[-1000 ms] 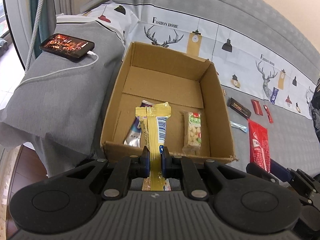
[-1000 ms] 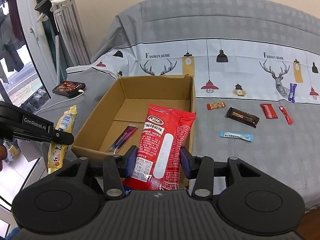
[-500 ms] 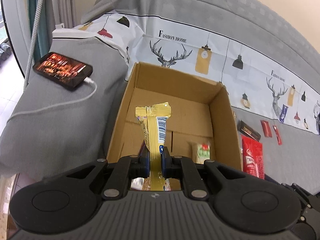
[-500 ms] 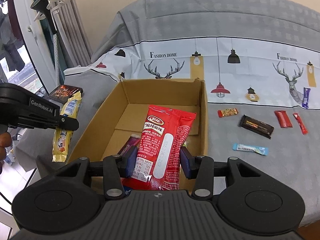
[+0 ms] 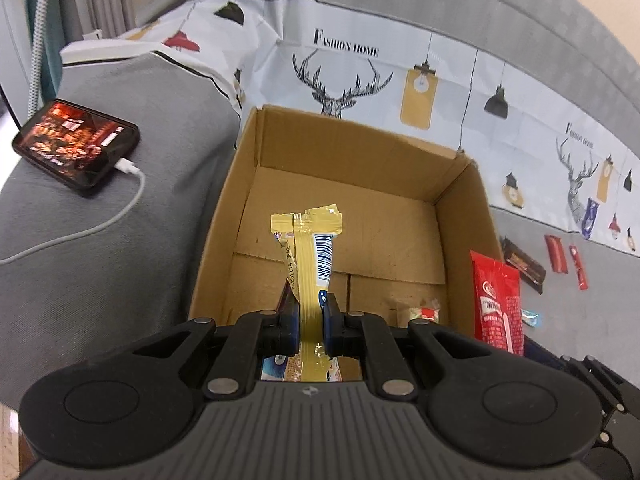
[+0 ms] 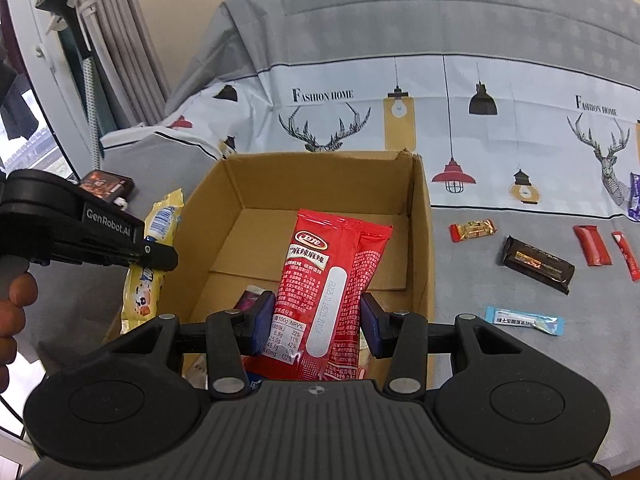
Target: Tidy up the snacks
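Left gripper (image 5: 311, 320): jaws nearly together, pinching a yellow snack packet (image 5: 310, 264) on its thin edge. The packet stood out ahead of the fingers, long axis running away from the tool, crimped far end uppermost with the barcode face showing. From the right wrist view the same packet (image 6: 154, 248) hung at the left outer wall of the box, near its rim; whether it had crossed over the opening could not be settled from there.

Right gripper (image 6: 316, 324): jaws partway apart, clamped on the flat sides of a red snack pouch (image 6: 332, 276). Pouch upright in the grip, long axis pointing away and up, sealed top edge farthest from the tool, printed back facing the camera. It sat in line with the box opening, near end of the box.

Cardboard box (image 5: 460, 200): open-topped, on the grey covered sofa. A few items already lay on its floor at the near end: a purple-wrapped one (image 6: 250, 294) and a pale nut bar (image 5: 416, 306), both mostly hidden.

Step in hand, as judged: carrying two snacks to the box, one in each tool. Next move calls for lowering each over the opening, clear of the walls, then releasing; the long packets would lie best along the box floor.

Still loose on the sofa to the right: dark chocolate bar (image 6: 538, 262), blue sachet (image 6: 524, 320), small orange bar (image 6: 472, 230), red bars (image 6: 592, 245). Phone (image 5: 76, 148) charging on the left cushion.
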Demonstrator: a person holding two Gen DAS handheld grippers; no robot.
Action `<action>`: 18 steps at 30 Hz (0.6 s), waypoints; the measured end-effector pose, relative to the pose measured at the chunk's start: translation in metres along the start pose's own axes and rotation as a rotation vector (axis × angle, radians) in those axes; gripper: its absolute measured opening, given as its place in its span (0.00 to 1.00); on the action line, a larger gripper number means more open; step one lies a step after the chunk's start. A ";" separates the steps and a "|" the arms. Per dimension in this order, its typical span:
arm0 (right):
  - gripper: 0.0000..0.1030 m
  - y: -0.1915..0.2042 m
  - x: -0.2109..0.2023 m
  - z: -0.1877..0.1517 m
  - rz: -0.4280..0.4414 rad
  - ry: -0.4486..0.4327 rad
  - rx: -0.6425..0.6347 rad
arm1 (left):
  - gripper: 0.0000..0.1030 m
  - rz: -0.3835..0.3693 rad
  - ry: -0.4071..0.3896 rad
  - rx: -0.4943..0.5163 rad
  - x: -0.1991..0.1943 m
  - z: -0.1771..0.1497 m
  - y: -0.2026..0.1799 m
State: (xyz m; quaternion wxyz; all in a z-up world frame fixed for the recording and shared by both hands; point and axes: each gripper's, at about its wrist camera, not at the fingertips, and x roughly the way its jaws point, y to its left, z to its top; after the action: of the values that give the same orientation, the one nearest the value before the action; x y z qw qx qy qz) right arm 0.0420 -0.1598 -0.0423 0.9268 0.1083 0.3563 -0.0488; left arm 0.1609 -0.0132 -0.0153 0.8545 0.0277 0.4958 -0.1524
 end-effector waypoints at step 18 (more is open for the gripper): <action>0.46 -0.012 0.057 0.005 -0.010 0.067 -0.002 | 0.12 0.023 0.097 0.034 0.070 0.010 -0.003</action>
State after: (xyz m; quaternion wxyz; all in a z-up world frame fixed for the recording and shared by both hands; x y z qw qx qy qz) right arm 0.0857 -0.1736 -0.0786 0.9141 0.1073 0.3879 -0.0495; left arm 0.2013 -0.0342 -0.0700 0.8305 0.0553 0.5338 -0.1496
